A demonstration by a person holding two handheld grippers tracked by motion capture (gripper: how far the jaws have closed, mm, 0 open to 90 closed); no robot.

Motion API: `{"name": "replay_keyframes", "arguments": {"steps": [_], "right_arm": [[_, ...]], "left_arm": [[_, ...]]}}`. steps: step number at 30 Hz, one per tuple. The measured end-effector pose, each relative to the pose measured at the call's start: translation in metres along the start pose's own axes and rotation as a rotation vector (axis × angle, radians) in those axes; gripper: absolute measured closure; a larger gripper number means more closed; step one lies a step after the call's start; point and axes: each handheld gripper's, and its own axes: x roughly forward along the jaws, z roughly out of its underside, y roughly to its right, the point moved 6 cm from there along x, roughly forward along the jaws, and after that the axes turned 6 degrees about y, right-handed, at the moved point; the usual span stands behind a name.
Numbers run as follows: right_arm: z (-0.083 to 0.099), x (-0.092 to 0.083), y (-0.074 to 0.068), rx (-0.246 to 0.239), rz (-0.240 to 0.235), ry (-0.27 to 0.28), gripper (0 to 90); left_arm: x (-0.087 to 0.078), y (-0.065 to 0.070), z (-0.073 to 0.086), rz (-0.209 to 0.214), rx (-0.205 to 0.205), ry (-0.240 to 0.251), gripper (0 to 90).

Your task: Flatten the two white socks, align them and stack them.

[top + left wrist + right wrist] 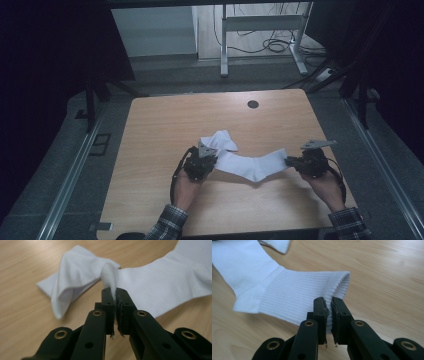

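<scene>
Sock (pixel 250 165), white ribbed knit, tongs (pixel 116 298) pinching

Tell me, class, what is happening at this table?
A person holds a claw in each hand and has a white sock stretched between them above the wooden table. The left claw pinches its toe end, the right claw its ribbed cuff. A second white sock lies crumpled on the table beside the left claw.

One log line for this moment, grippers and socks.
left gripper: shut on stretched sock toe | right gripper: shut on its cuff | second sock: on table
</scene>
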Motion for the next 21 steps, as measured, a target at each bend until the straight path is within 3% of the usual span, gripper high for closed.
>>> {"name": "replay_keyframes", "arguments": {"steps": [12, 17, 21], "right_arm": [[0.004, 0.005, -0.044, -0.079, -0.078, -0.032, 82.3], [0.008, 0.012, -0.052, -0.103, -0.092, -0.061, 82.1], [0.014, 0.02, -0.052, -0.114, -0.081, -0.093, 81.5]], "left_arm": [[-0.045, 0.0, 0.05, 0.015, -0.069, -0.014, 85.0], [-0.047, -0.002, 0.061, 0.007, -0.081, -0.038, 84.2], [-0.04, -0.001, 0.07, -0.006, -0.065, -0.079, 81.5]]}}
